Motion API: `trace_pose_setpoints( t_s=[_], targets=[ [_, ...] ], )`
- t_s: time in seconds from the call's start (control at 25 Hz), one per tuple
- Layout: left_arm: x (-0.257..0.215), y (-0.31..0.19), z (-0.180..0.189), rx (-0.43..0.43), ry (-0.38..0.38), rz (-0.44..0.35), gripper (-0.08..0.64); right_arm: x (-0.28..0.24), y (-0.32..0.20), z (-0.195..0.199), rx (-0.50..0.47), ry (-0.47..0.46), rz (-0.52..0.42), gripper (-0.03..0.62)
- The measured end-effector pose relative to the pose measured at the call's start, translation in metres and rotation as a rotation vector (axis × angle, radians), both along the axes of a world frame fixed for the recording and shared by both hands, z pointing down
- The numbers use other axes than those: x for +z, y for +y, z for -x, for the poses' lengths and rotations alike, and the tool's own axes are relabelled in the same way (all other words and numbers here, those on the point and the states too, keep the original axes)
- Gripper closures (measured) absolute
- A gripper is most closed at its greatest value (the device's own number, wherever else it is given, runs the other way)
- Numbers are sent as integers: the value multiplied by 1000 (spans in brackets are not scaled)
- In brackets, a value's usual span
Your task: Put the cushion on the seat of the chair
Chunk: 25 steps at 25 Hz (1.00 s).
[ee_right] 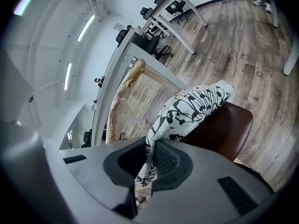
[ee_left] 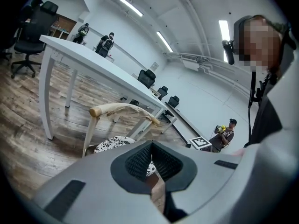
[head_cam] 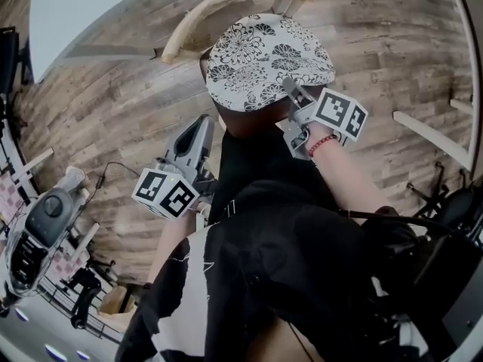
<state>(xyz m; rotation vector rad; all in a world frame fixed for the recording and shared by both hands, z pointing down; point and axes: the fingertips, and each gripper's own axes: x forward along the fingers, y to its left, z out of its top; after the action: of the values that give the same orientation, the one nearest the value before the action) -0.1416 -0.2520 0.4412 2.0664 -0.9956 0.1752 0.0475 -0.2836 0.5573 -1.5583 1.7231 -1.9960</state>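
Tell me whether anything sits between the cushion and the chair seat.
Nothing visible does. The cushion, pinched at its edge by the right hand-held gripper, is right over the brown seat, which shows bare.

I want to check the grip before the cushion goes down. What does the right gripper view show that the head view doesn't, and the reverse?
Only the right gripper view: the right gripper's jaws closed on a fold of the cushion's edge, with black office chairs behind. Only the head view: the left gripper near the cushion's left edge, and the person's wrist. Both: the patterned cushion, the curved wooden backrest and the plank floor.
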Motion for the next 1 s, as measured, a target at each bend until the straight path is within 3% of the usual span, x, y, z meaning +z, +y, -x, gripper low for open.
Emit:
trace_pose_setpoints(
  t_s=[0.68, 1.0],
  targets=[
    [26, 53, -46, -108, -39, 49, 548, 46, 38, -27, -93, -60, 58, 563],
    [36, 63, -51, -68, -91, 44, 548, 65, 57, -22, -105, -72, 87, 563]
  ],
)
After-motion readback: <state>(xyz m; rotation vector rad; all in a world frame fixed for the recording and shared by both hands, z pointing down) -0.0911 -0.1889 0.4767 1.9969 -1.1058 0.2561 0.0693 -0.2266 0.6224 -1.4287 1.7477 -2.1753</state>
